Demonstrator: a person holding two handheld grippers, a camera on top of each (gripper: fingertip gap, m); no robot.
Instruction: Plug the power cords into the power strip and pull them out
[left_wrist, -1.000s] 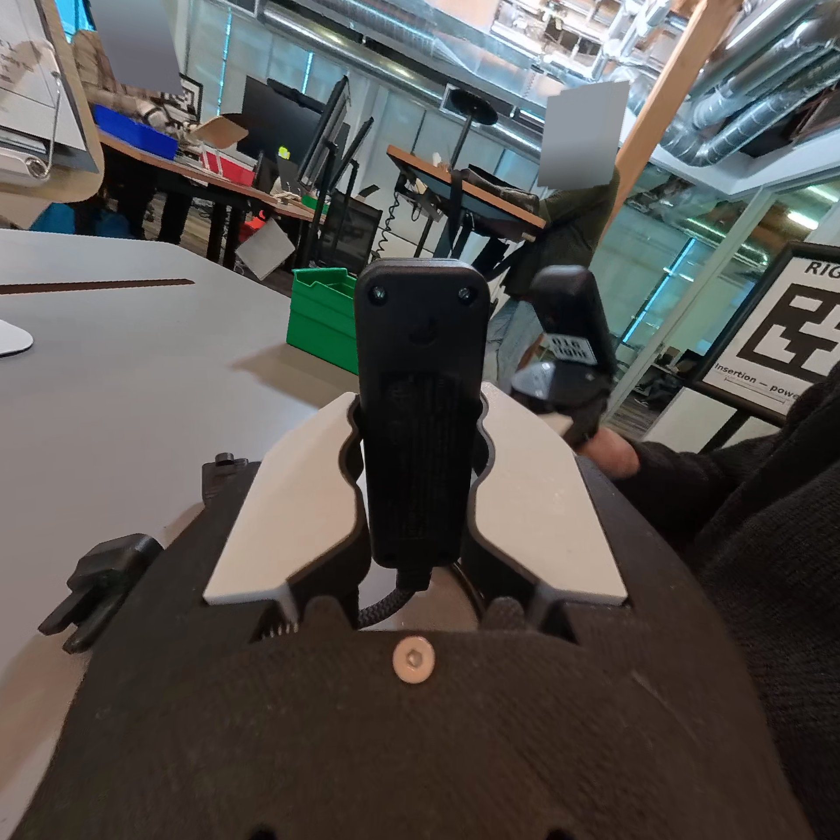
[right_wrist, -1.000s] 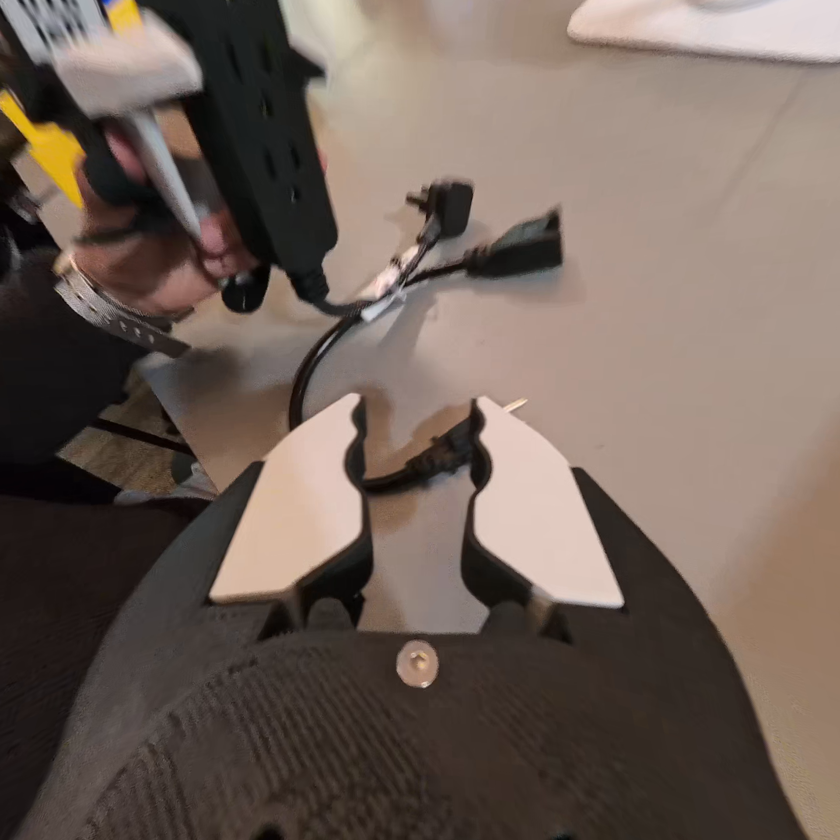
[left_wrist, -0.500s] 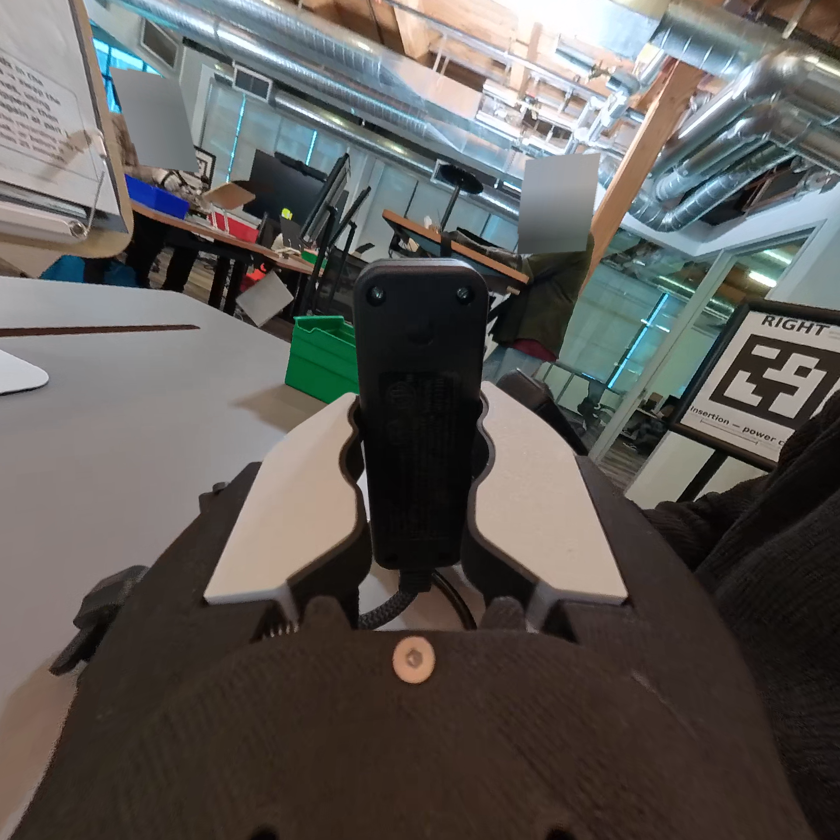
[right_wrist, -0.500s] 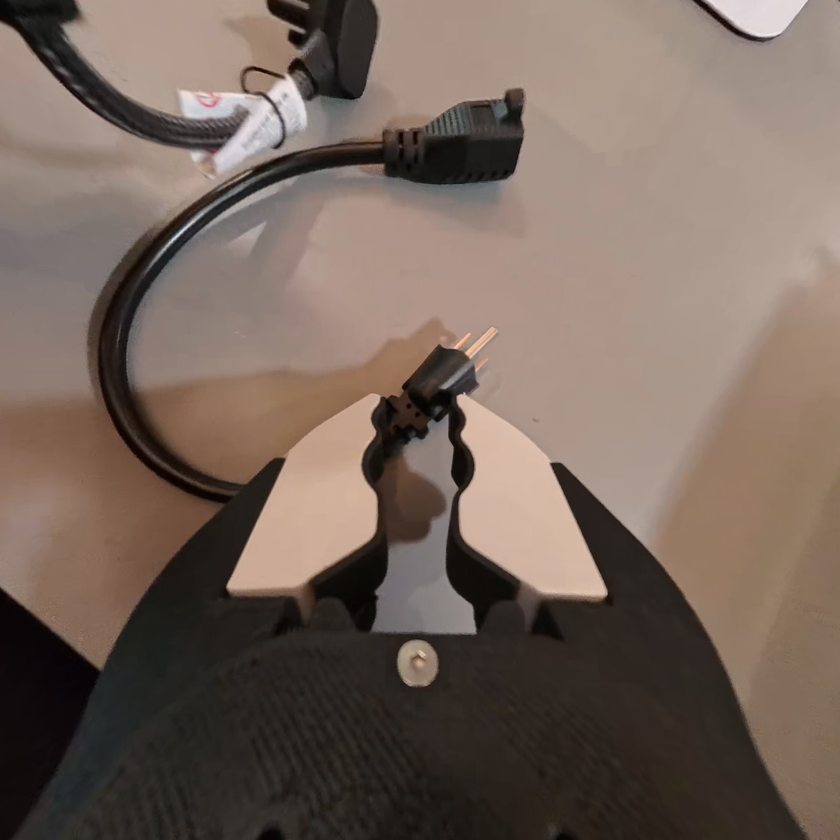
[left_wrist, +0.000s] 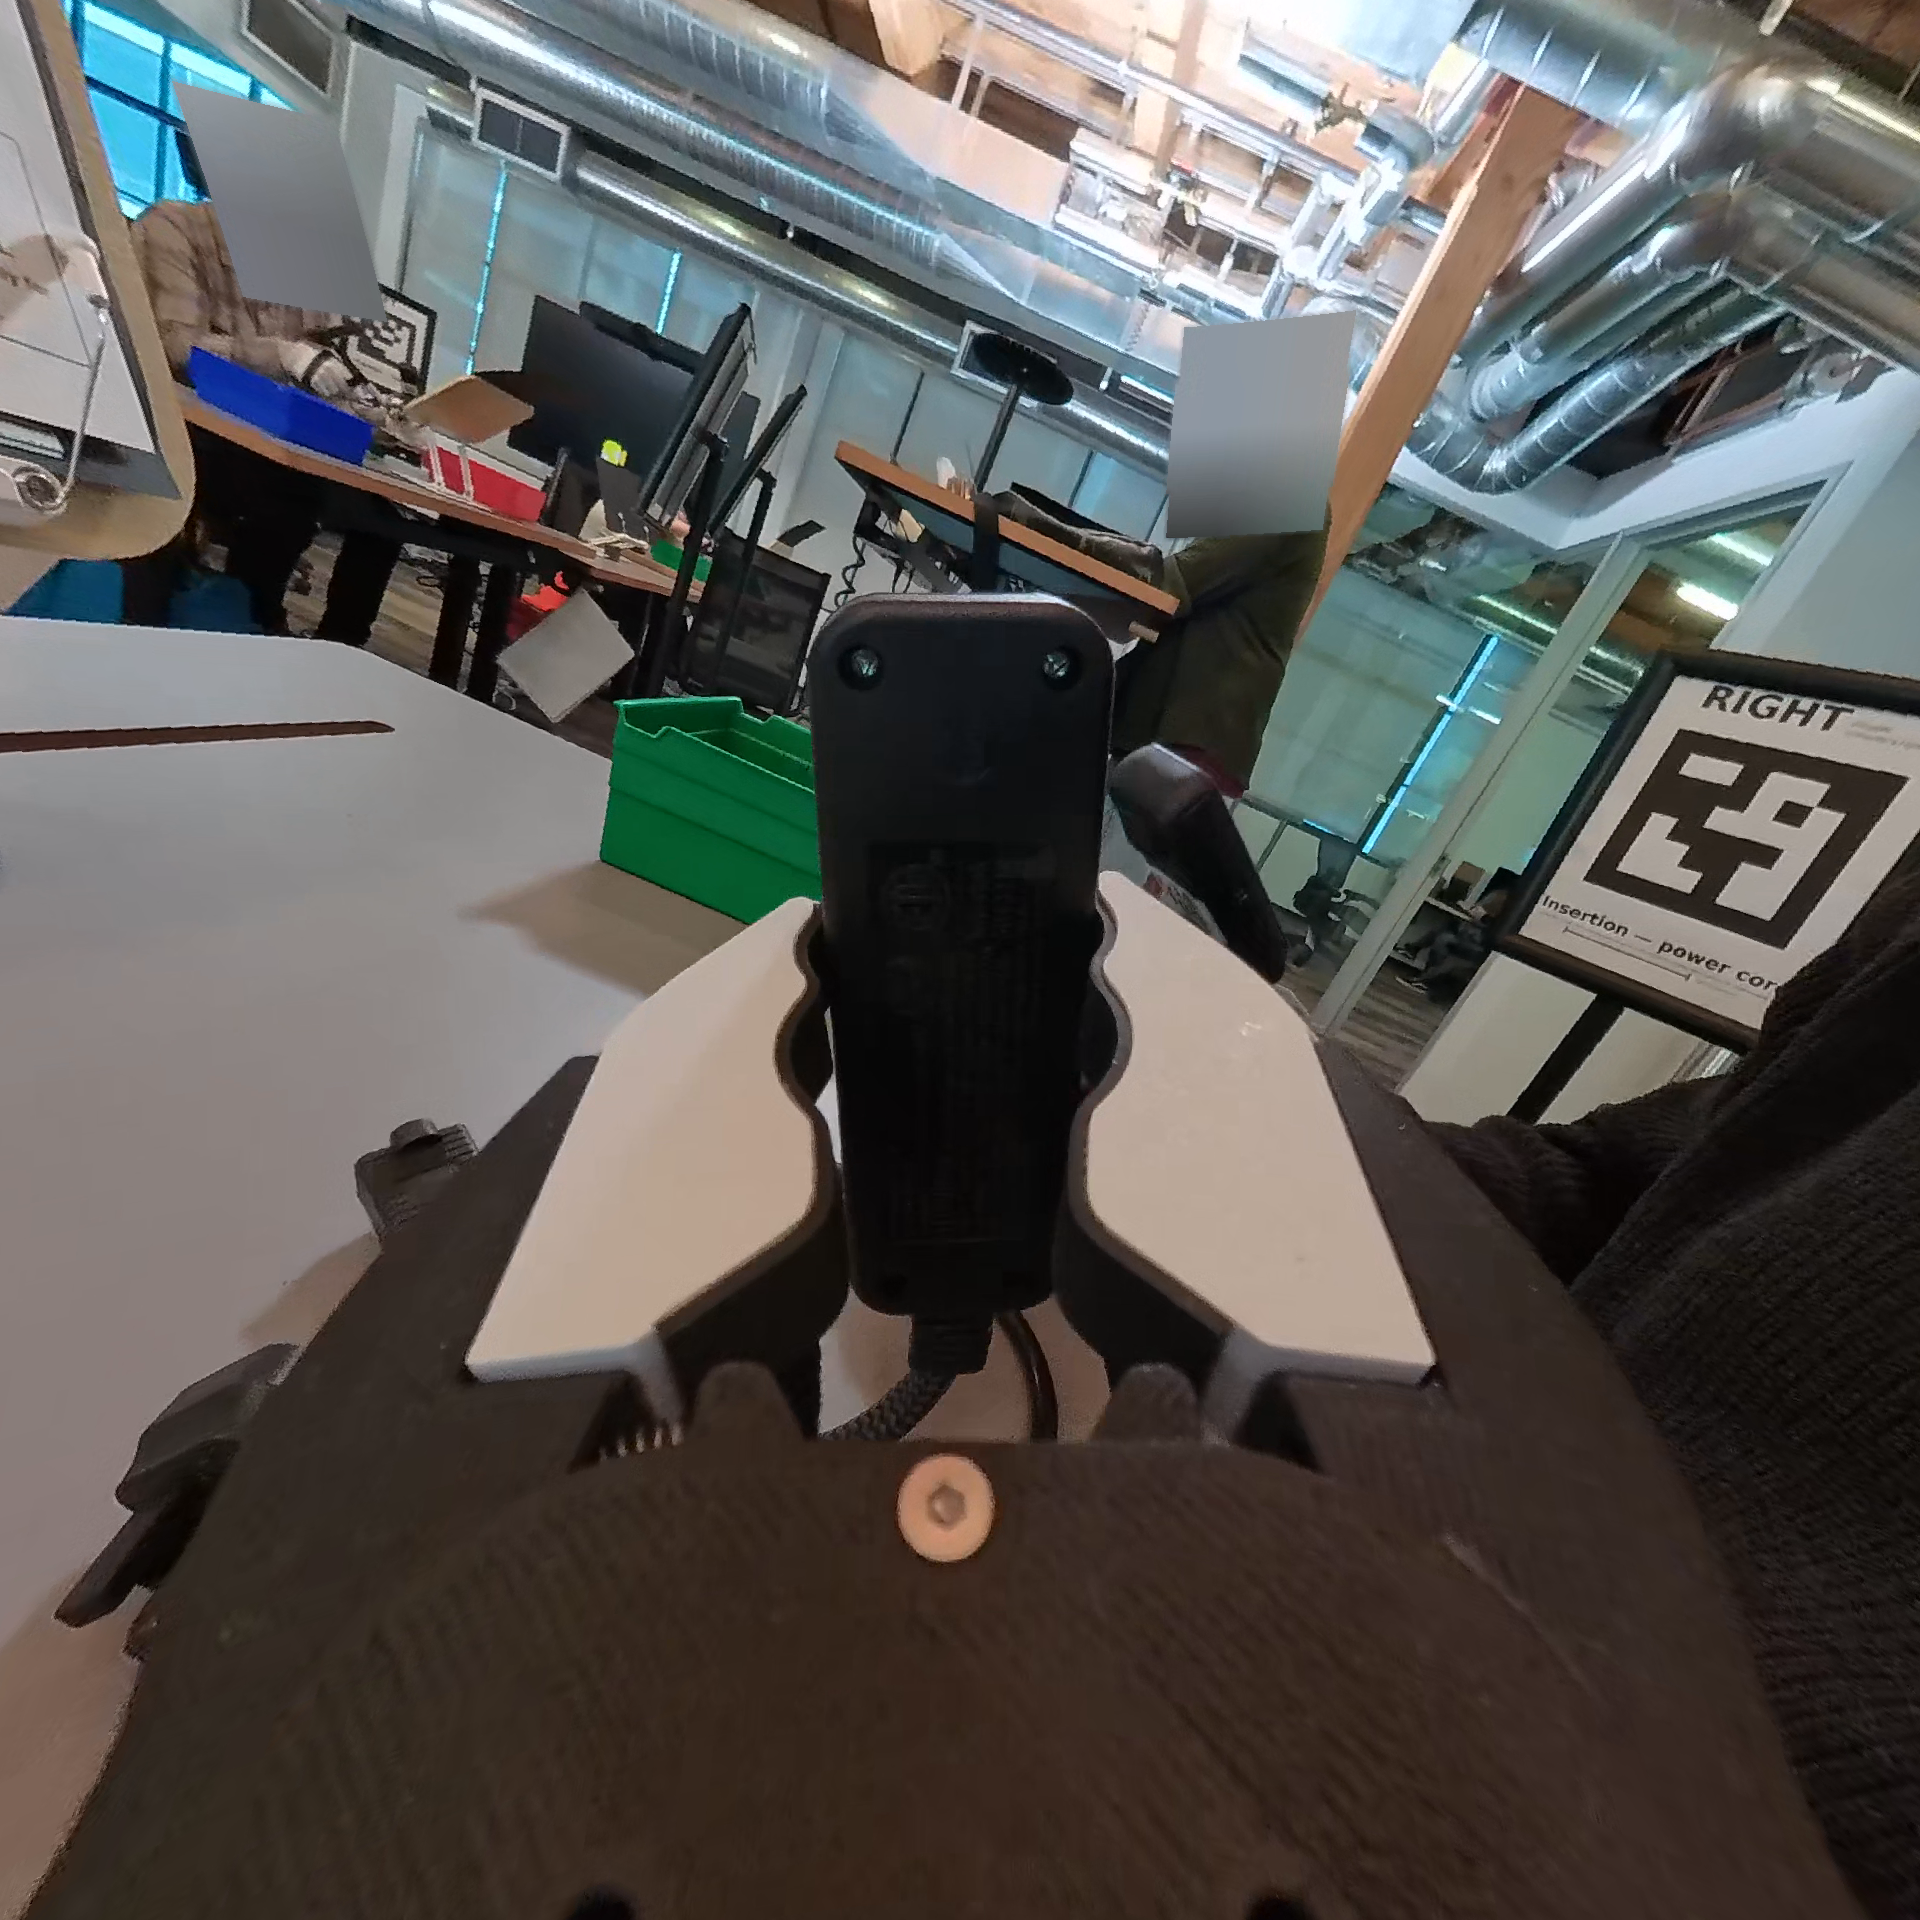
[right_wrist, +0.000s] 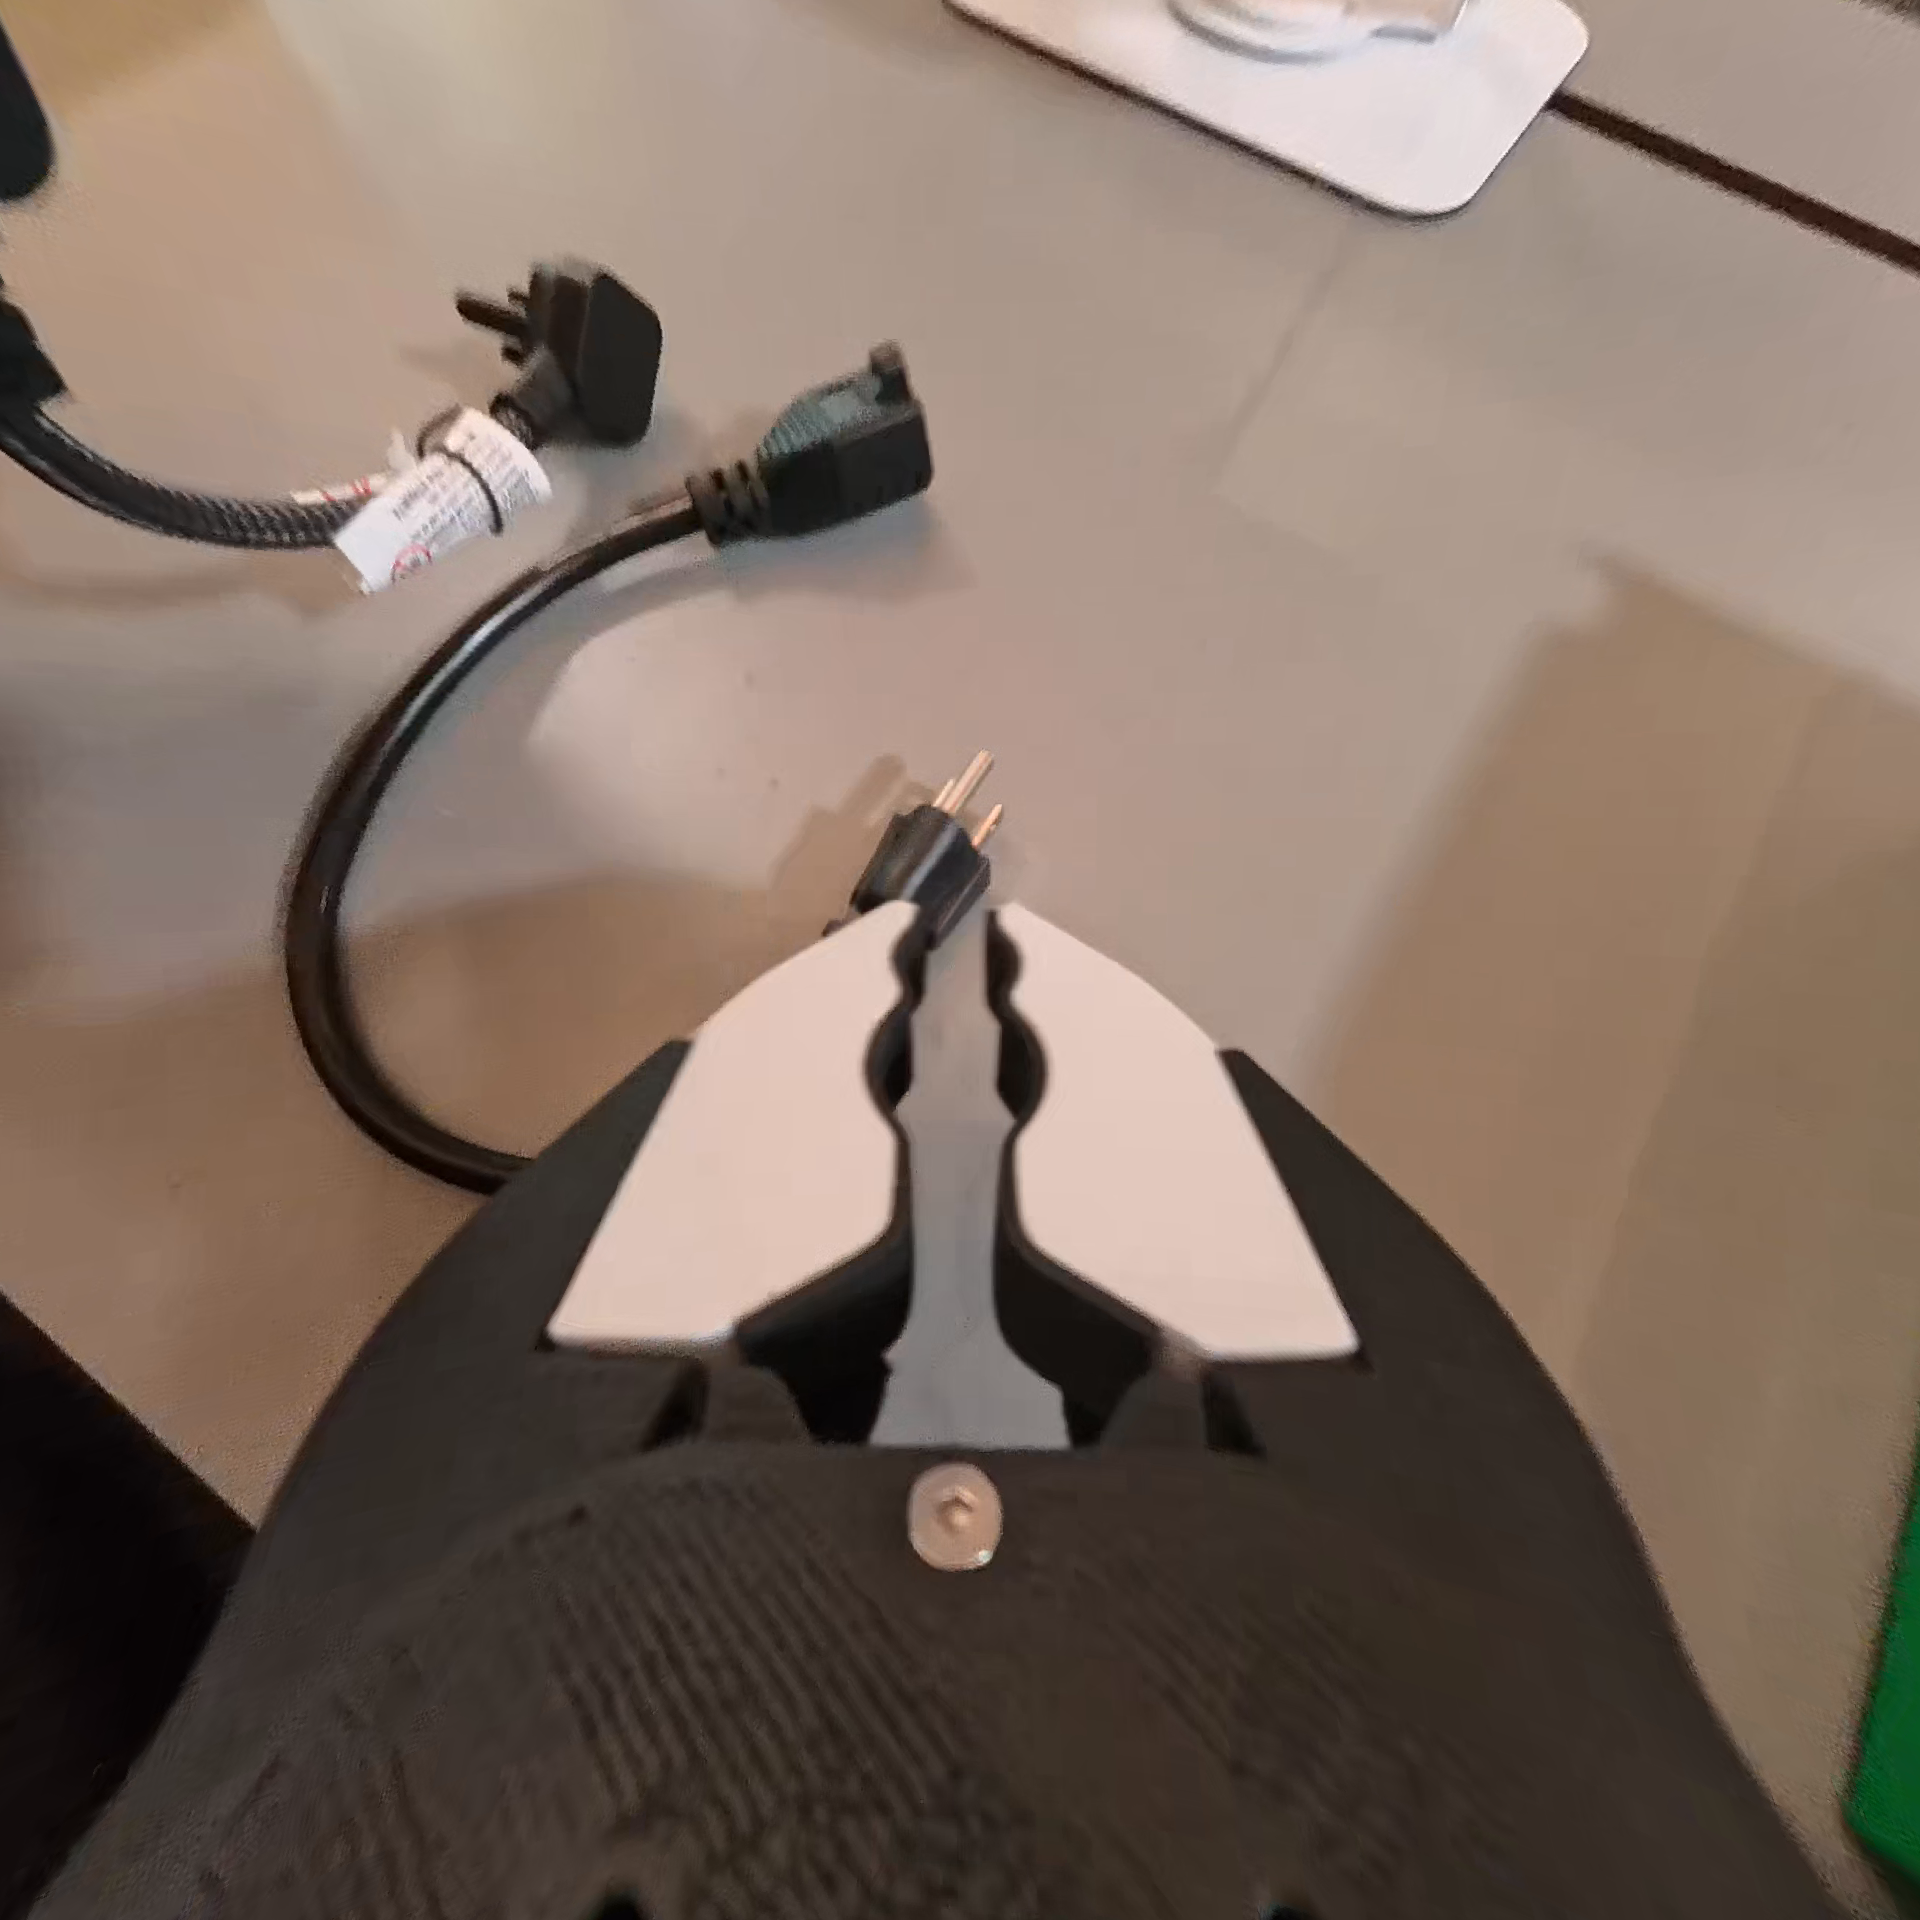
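A grey table (right_wrist: 1299, 436) fills the right wrist view and is also seen at the left of the left wrist view, with an office of desks and monitors behind it. A green bin (left_wrist: 707, 800) is set on the far part of the table, and a framed sign (left_wrist: 1756, 842) with a black-and-white marker stands off to the right. A white flat base (right_wrist: 1382, 114) lies at the table's far edge.

The left gripper (left_wrist: 961, 935) is closed around the black power strip (left_wrist: 961, 904), which is held upright with its back, two screws at the top, turned toward the camera; its braided cable (left_wrist: 914, 1403) drops out of the bottom between the fingers. The right gripper (right_wrist: 951, 920) is nearly closed, and the three-prong plug (right_wrist: 930, 862) of a short black power cord (right_wrist: 343, 862) is pinched at its fingertips, prongs pointed away and held just above the table. The cord is seen curving leftward across the table to its socket end (right_wrist: 831, 468), which rests on the surface. Just beside that end, the flat angled plug (right_wrist: 592, 353) of the braided cable is laid, a white tag (right_wrist: 447, 499) wrapped around the cable behind it.
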